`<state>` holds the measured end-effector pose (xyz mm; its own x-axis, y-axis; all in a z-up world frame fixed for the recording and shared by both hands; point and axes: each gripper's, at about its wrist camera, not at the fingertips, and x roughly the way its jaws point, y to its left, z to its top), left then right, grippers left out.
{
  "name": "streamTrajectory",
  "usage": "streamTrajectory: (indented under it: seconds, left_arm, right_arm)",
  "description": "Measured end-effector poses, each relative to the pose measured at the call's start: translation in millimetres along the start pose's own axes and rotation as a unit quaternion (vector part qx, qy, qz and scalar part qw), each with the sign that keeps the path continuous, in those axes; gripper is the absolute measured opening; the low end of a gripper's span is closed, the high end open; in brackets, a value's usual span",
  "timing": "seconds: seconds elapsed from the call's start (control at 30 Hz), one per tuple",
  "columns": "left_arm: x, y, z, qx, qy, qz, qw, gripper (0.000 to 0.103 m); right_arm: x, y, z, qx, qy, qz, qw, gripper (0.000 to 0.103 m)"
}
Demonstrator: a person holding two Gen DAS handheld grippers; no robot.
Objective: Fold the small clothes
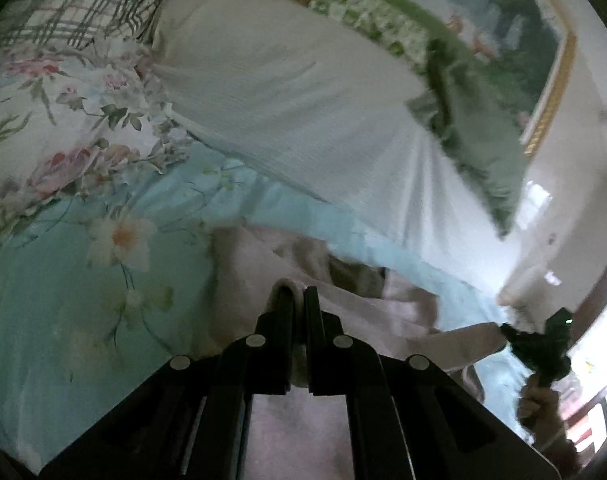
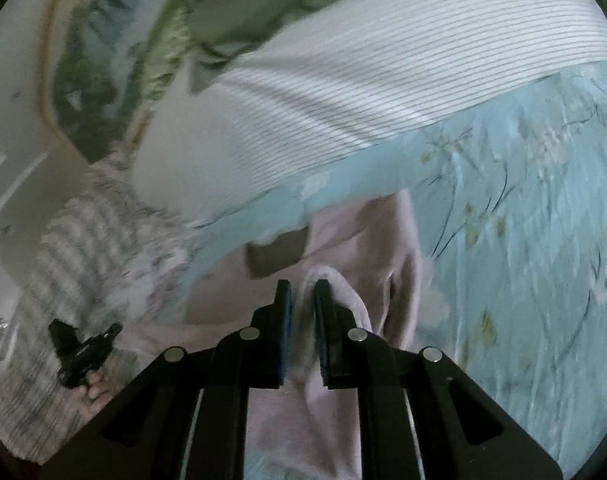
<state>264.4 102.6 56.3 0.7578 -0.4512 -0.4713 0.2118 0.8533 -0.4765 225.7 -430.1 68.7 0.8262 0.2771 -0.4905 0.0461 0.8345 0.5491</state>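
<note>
A small pale pink garment [image 1: 383, 312] lies on the light blue floral bedsheet [image 1: 55, 304]. My left gripper [image 1: 297, 292] is shut on an edge of the garment. My right gripper [image 2: 303, 286] is shut on another pink fold of the garment [image 2: 367, 256]. Each gripper shows small in the other's view: the right one at the far right of the left wrist view [image 1: 507, 330], the left one at the lower left of the right wrist view [image 2: 115, 328], both gripping the stretched pink cloth. Both views are motion-blurred.
A white ribbed pillow [image 1: 287, 92] lies beyond the garment, with a green floral cushion [image 1: 475, 152] and a floral pillow [image 1: 63, 92] beside it. A gold-framed painting [image 1: 543, 40] hangs on the wall. A striped grey cloth [image 2: 75, 240] lies at the left in the right wrist view.
</note>
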Motion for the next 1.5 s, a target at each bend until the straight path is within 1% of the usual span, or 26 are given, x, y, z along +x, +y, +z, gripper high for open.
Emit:
streamTrajectory:
  seconds: [0.1, 0.2, 0.27, 0.3, 0.33, 0.37, 0.4, 0.43, 0.47, 0.53, 0.6, 0.63, 0.73, 0.87, 0.93, 1.03, 1.07, 1.1, 1.13, 1.17, 1.23, 1.27, 1.33, 1.37, 1.47, 1.5]
  left_arm:
    - [38.7, 5.2, 12.7, -0.001, 0.015, 0.013, 0.9998, 0.003]
    - [71.9, 10.1, 19.2, 0.000, 0.027, 0.015, 0.9995, 0.003]
    - [88.3, 14.0, 21.4, -0.001, 0.035, 0.022, 0.9992, 0.003]
    - [96.8, 17.8, 21.6, -0.007, 0.039, 0.024, 0.9989, 0.003]
    - [100.3, 19.1, 19.7, -0.009, 0.043, 0.023, 0.9988, 0.003]
    - [103.6, 20.6, 18.3, -0.009, 0.045, 0.024, 0.9987, 0.003]
    - [106.0, 21.8, 16.9, -0.008, 0.046, 0.027, 0.9985, 0.003]
    - [108.2, 22.3, 15.2, -0.006, 0.047, 0.031, 0.9984, 0.003]
    - [109.4, 23.3, 13.1, -0.004, 0.048, 0.034, 0.9982, 0.003]
    - [106.0, 24.7, 11.5, -0.005, 0.047, 0.031, 0.9984, 0.003]
    - [102.3, 24.8, 11.5, -0.003, 0.045, 0.029, 0.9986, 0.003]
    - [100.9, 23.9, 11.8, 0.000, 0.045, 0.029, 0.9986, 0.003]
    - [97.4, 21.7, 13.4, 0.005, 0.045, 0.026, 0.9986, 0.003]
    - [94.7, 20.4, 14.0, 0.007, 0.046, 0.024, 0.9986, 0.003]
    - [95.0, 20.8, 13.7, 0.007, 0.047, 0.024, 0.9986, 0.003]
    - [98.3, 22.2, 13.4, 0.002, 0.051, 0.024, 0.9984, 0.003]
    - [99.6, 22.4, 13.1, -0.001, 0.052, 0.024, 0.9983, 0.003]
    - [100.8, 22.4, 12.5, -0.003, 0.053, 0.024, 0.9983, 0.003]
    - [101.7, 22.3, 11.6, -0.005, 0.053, 0.024, 0.9983, 0.003]
    - [102.0, 22.0, 10.7, -0.006, 0.054, 0.025, 0.9982, 0.003]
    - [100.2, 21.4, 8.8, -0.007, 0.055, 0.028, 0.9981, 0.003]
    - [97.3, 20.9, 8.4, -0.007, 0.055, 0.030, 0.9980, 0.003]
    - [85.6, 19.4, 9.3, -0.010, 0.050, 0.033, 0.9982, 0.003]
    - [78.6, 17.8, 10.5, -0.014, 0.045, 0.031, 0.9984, 0.003]
    - [50.7, 6.7, 20.0, -0.017, 0.015, 0.017, 0.9996, 0.003]
    - [46.4, 1.6, 24.0, -0.013, 0.007, 0.017, 0.9997, 0.003]
  right_arm:
    - [19.4, -14.4, 17.9, 0.015, -0.004, -0.027, 1.000, 0.013]
    - [41.2, -20.2, 25.0, 0.012, 0.011, -0.026, 1.000, 0.013]
    - [52.8, -16.4, 21.1, -0.002, 0.025, -0.032, 0.999, 0.014]
    - [61.0, -14.4, 16.9, -0.014, 0.039, -0.039, 0.998, 0.019]
    - [67.5, -13.5, 13.7, -0.023, 0.048, -0.042, 0.998, 0.036]
    - [72.4, -13.1, 10.7, -0.031, 0.054, -0.045, 0.997, 0.046]
    - [76.3, -12.9, 8.4, -0.038, 0.057, -0.049, 0.996, 0.060]
    - [81.0, -12.4, 5.8, -0.047, 0.061, -0.052, 0.996, 0.061]
    - [86.6, -13.3, 4.2, -0.047, 0.070, -0.046, 0.995, 0.061]
    - [91.0, -14.5, 5.3, -0.039, 0.071, -0.034, 0.996, 0.061]
    - [96.3, -8.7, 9.6, -0.067, 0.068, -0.049, 0.994, 0.061]
    - [99.2, -4.5, 11.8, -0.088, 0.067, -0.055, 0.992, 0.064]
    - [112.9, 6.9, 20.7, -0.157, 0.080, -0.066, 0.982, 0.072]
    - [132.1, 10.8, 28.3, -0.223, 0.133, -0.036, 0.965, 0.073]
    - [140.1, 9.7, 32.0, -0.244, 0.151, -0.029, 0.958, 0.073]
    - [156.9, 6.0, 34.7, -0.248, 0.180, -0.017, 0.952, 0.073]
    - [165.5, 4.4, 33.5, -0.248, 0.196, -0.014, 0.949, 0.072]
    - [172.3, 3.3, 31.2, -0.244, 0.208, -0.015, 0.947, 0.060]
    - [177.5, 1.7, 29.3, -0.237, 0.217, -0.020, 0.947, 0.022]
    - [180.4, -0.5, 26.0, -0.224, 0.224, -0.030, 0.948, 0.008]
    - [167.9, 3.3, 22.9, -0.216, 0.197, -0.026, 0.956, 0.009]
    - [154.2, 6.3, 22.6, -0.204, 0.175, -0.017, 0.963, 0.009]
    - [118.4, 12.7, 24.6, -0.175, 0.122, -0.003, 0.977, 0.009]
    - [90.9, 17.5, 27.7, -0.155, 0.087, 0.008, 0.984, 0.009]
    - [37.4, 28.9, 37.0, -0.126, 0.019, 0.011, 0.992, 0.009]
    - [30.5, 30.1, 41.3, -0.119, 0.009, 0.007, 0.993, 0.009]
